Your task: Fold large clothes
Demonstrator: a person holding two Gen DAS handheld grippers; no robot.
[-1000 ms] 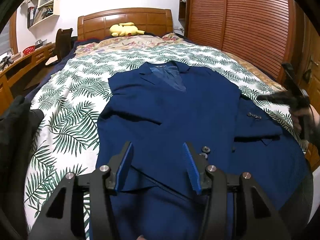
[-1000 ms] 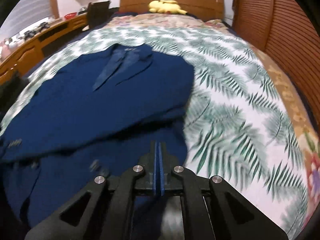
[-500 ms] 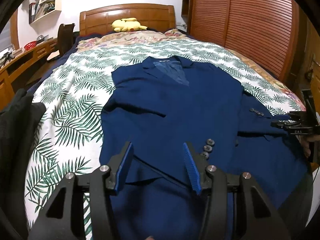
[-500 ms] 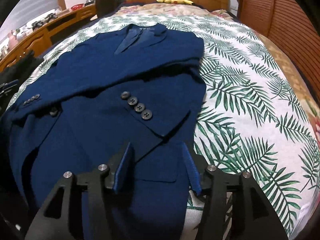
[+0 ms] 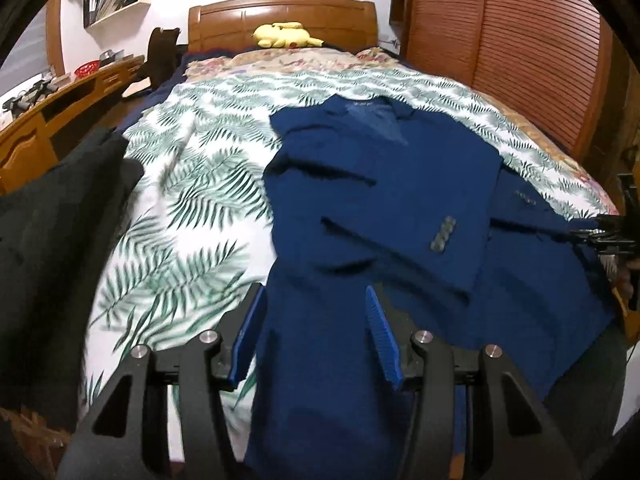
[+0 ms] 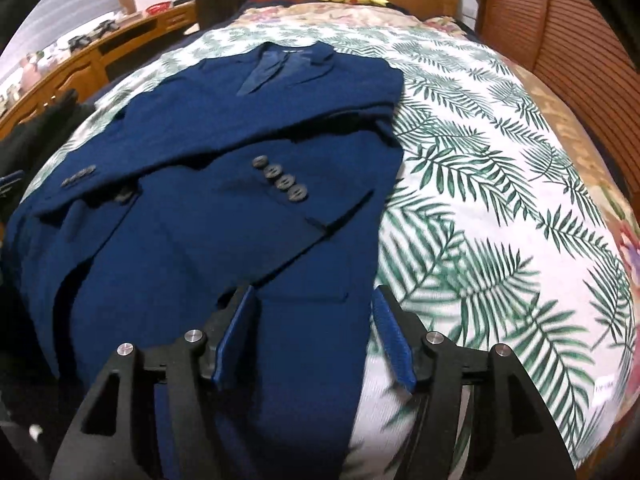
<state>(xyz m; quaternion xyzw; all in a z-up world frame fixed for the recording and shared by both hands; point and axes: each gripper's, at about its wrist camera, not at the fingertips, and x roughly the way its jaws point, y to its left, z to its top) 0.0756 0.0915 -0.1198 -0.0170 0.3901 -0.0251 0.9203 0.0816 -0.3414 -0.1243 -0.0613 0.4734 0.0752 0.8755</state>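
A navy suit jacket [image 5: 380, 200] lies face up on the leaf-print bedspread [image 5: 192, 208], collar toward the headboard. Both sleeves are folded across its front, and the cuff buttons [image 6: 280, 184] show. My left gripper [image 5: 315, 292] hovers open over the jacket's near left hem with nothing pinched. My right gripper [image 6: 313, 292] is over the near right hem; its jaws are opening, and the cloth below them is not pressed by the pads. The right gripper [image 5: 612, 236] also shows at the edge of the left wrist view.
A yellow plush toy [image 5: 286, 35] rests by the wooden headboard [image 5: 280, 12]. Louvred wardrobe doors [image 5: 520, 40] run along the right side. A wooden desk [image 5: 60, 100] stands at the left, and a dark garment [image 5: 48, 240] lies at the bed's near left corner.
The right gripper went from shut to open and drew back to the near hem, leaving a buttoned sleeve lying across the jacket. The left gripper slid left along the hem, still open.
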